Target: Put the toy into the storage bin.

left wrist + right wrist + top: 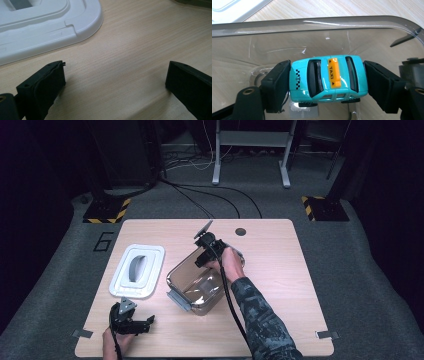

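Your right gripper [327,80] has its fingers clamped on a turquoise toy taxi [328,78] inside the clear plastic container [196,281]. Your left gripper [134,321] rests on the counter [270,270], fingers spread apart, just beside the white lid [45,30].

The high view looks down on the whole table [270,270]; both gripper views sit close above it.

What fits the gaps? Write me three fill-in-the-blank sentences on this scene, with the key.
1. The right gripper is shut on a turquoise toy car whose orange roof sign reads ____.
2. The car hangs over a clear plastic ____, whose rim curves behind it.
3. The left gripper is ____, with bare table between its jaws, near the white lid.

Missing words: TAXI; container; open
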`<state>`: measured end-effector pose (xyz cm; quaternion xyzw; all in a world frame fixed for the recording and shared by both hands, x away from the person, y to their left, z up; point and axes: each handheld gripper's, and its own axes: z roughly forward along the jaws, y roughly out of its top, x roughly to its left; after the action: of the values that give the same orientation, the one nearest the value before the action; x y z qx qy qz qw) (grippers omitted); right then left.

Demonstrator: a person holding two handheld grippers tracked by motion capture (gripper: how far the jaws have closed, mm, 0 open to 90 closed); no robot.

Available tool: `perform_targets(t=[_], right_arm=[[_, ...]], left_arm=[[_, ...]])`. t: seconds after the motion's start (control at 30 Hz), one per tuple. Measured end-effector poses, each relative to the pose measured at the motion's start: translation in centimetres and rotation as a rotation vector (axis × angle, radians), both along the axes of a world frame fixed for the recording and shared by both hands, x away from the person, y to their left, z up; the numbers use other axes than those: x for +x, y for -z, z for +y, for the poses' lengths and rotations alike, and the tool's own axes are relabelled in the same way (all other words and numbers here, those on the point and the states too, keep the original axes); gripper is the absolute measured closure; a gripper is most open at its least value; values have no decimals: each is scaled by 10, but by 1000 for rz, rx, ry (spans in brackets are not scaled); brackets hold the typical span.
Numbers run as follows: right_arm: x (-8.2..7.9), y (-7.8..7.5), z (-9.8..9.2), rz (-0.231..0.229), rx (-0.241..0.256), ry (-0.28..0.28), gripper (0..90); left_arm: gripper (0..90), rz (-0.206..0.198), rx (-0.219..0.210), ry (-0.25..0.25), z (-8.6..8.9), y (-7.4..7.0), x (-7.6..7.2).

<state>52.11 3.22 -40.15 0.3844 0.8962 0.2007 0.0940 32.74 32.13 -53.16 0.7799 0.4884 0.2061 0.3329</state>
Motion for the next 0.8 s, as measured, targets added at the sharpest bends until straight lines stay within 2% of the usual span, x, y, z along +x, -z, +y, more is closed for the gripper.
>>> perform_targets(t=[0.7, 0.73, 0.77, 0.8], right_arm=[[2, 11, 13, 32, -84, -38, 228], [1, 12, 14, 32, -89, -41, 218], [0, 11, 14, 26, -76, -60, 154], [0, 11, 14, 26, -76, -60, 154]], left_arm=[[24, 3, -10, -5, -1, 0, 0], [24, 2, -5, -3, 0, 0, 0], [24, 2, -2, -2, 0, 0, 0], [24, 1, -8, -5, -1, 0, 0]])
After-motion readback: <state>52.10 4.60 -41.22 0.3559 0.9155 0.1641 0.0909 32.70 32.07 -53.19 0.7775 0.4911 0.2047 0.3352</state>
